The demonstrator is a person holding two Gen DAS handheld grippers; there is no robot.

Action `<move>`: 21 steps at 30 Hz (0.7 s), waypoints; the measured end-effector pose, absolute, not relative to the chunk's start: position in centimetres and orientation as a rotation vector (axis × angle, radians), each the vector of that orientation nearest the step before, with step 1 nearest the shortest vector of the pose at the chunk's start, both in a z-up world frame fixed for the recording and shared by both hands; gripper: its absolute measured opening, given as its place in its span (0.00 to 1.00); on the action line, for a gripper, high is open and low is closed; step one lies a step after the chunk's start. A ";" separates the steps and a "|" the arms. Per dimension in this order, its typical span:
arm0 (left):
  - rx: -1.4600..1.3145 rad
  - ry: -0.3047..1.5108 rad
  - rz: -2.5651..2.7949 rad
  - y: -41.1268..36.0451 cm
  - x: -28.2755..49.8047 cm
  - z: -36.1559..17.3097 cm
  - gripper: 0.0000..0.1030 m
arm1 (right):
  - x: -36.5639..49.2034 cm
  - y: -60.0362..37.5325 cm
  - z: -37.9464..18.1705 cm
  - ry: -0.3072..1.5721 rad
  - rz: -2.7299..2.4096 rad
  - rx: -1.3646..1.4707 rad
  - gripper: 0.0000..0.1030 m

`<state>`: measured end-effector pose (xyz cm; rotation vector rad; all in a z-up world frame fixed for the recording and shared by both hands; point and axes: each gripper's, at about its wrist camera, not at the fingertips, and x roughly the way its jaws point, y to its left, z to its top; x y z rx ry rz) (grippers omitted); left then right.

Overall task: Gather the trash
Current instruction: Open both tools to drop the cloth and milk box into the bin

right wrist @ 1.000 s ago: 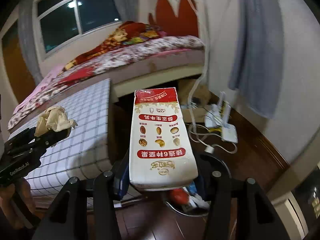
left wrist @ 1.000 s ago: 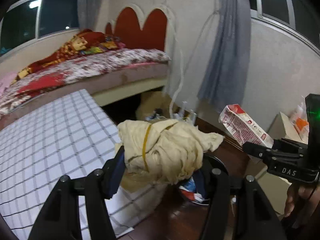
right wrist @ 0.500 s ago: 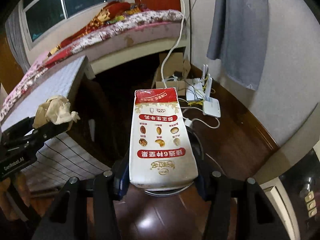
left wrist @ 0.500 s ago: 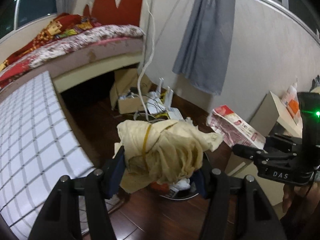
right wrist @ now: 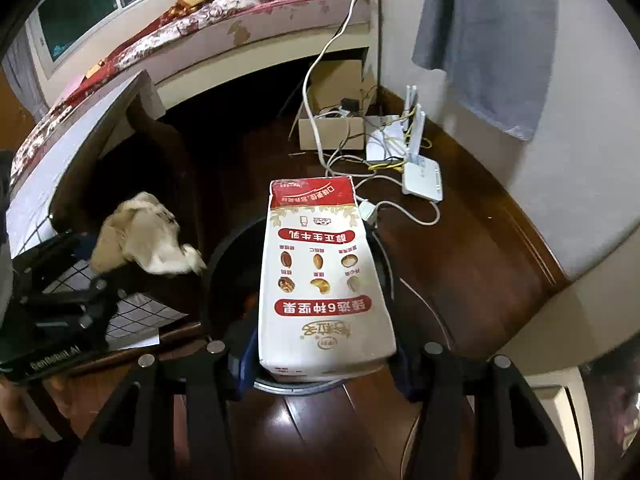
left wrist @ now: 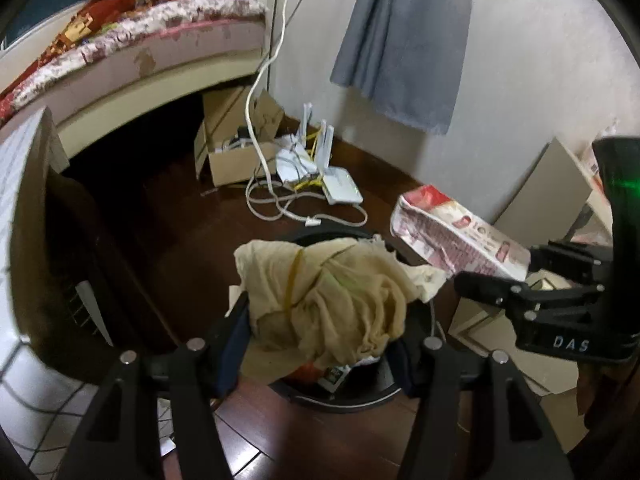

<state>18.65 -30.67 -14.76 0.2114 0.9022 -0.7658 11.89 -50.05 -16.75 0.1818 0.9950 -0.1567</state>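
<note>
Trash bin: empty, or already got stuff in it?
Not empty. Left wrist view shows red and white scraps inside the black trash bin, below the crumpled cloth the left gripper holds. How full: cannot tell.

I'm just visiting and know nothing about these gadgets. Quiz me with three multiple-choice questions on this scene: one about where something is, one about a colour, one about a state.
1. Where is the round black trash bin?
A. on the bed
B. on the floor under both grippers
C. inside the cardboard box

2. What colour is the top band of the milk carton?
A. red
B. green
C. blue

3. What state is the left gripper in?
A. empty and open
B. lying on the floor
C. clamped on a crumpled cream paper wad

Answers:
1 B, the bin's rim shows on the wooden floor beneath the carton and the wad.
2 A, a red band crosses the carton's far end.
3 C, the wad sits pinched between the left fingers.
</note>
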 end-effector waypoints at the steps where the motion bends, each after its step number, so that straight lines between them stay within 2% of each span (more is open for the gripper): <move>1: 0.212 0.911 -0.773 -30.8 18.7 -15.1 0.59 | 12.3 -50.1 -17.2 1.004 -0.151 0.183 0.53; 5: 0.231 0.932 -0.779 -31.5 19.1 -16.1 0.60 | 13.8 -50.2 -18.2 1.027 -0.121 0.186 0.53; 6: 0.229 0.942 -0.786 -31.7 19.3 -16.3 0.63 | 14.2 -50.3 -18.4 1.031 -0.101 0.191 0.54; 8: 0.209 0.963 -0.783 -32.1 19.5 -17.1 0.77 | 14.9 -50.5 -19.2 1.048 -0.151 0.155 0.61; 9: 0.200 0.965 -0.756 -32.1 19.6 -17.6 0.91 | 15.1 -50.9 -19.6 1.061 -0.203 0.128 0.85; 10: 0.191 0.973 -0.748 -32.1 19.7 -17.9 0.97 | 15.1 -51.4 -20.2 1.089 -0.243 0.122 0.99; 12: 0.187 0.992 -0.726 -32.0 19.5 -18.5 0.99 | 14.8 -52.7 -21.0 1.122 -0.295 0.143 0.99; 21: 0.229 0.964 -0.662 -32.4 18.7 -19.0 0.99 | 13.3 -55.0 -22.0 1.154 -0.366 0.159 0.99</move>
